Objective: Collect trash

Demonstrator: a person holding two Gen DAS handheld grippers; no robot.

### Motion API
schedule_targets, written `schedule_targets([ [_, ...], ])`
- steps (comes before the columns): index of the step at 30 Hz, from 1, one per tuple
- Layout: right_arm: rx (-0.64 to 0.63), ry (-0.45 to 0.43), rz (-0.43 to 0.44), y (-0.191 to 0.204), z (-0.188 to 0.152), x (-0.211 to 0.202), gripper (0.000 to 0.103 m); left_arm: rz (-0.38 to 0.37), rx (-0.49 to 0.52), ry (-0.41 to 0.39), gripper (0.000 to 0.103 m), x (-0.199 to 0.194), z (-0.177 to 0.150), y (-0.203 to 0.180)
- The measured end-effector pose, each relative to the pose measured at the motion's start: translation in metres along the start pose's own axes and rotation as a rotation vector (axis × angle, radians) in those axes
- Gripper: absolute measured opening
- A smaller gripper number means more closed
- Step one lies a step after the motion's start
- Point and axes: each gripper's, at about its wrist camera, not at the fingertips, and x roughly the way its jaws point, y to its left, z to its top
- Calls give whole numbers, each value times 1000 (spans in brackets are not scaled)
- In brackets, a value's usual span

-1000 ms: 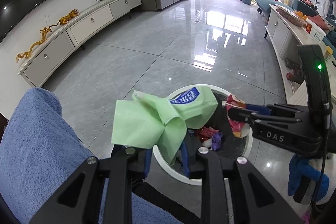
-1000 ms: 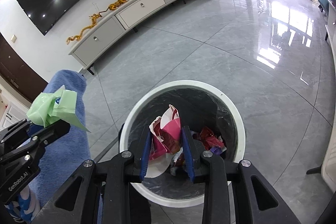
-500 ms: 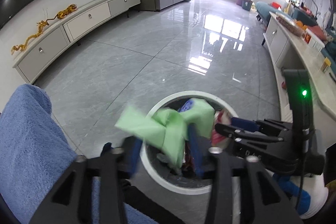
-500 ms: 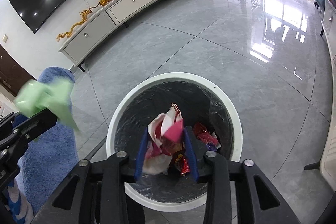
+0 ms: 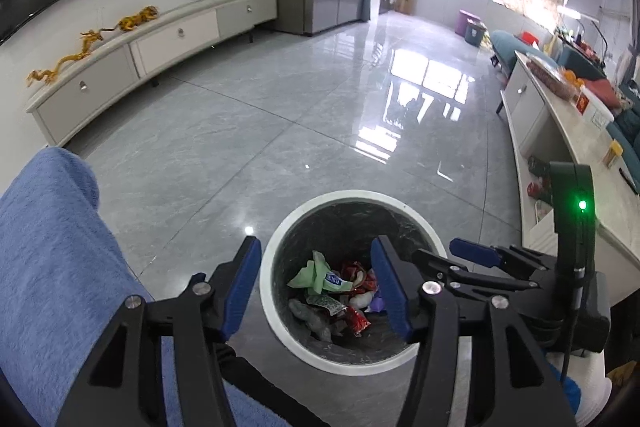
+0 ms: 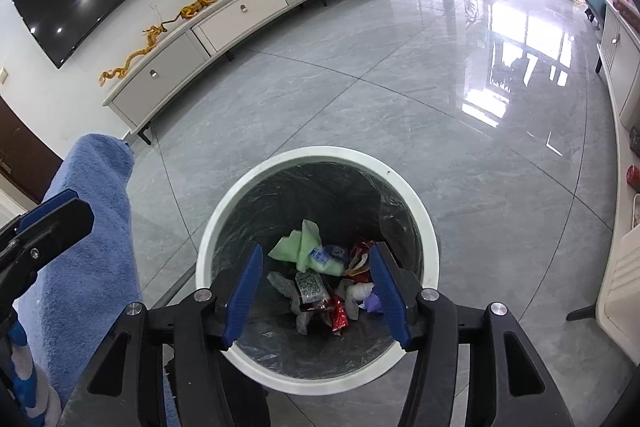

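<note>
Your left gripper [image 5: 316, 281] sits low in the centre of the left wrist view, tilted down over the near left part of the trash bin [image 5: 280, 239], and its jaws are opening with nothing between the blue pads [image 5: 240, 283]. Your right gripper [image 6: 316, 285] hangs over the bin's near side at the bottom centre of the right wrist view; its jaws are opening too, and they hold nothing. The round white bin [image 6: 424, 223] stands on the grey tiled floor [image 6: 360, 99] and is lined with a dark bag [image 6: 320, 187]. Down at the bottom of it lies the trash: a crumpled green wrapper [image 6: 304, 251] with a blue and white label towards the left, red snack wrappers [image 6: 340, 315] just beside it to the right, a small purple scrap [image 6: 374, 301] at the right edge of the heap, and clear crinkled plastic [image 6: 284, 285] at the near left. A blue towel [image 5: 52, 267] fills the lower left of the left wrist view, beside the bin. Your right gripper also shows at the lower right there [image 5: 476, 253], close over the bin's right rim.
</note>
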Motion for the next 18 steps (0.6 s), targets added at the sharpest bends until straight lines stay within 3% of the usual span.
schedule_targets([
  [8, -85, -35, 39, 46, -18, -32, 64, 74, -85, -82, 56, -62, -21, 23],
  [13, -161, -78, 61, 87, -32, -60, 70, 156, -135, -136, 56, -109, -53, 45],
  [18, -232, -115, 89, 126, -54, -83, 82, 248, -194, -186, 56, -153, -90, 64],
])
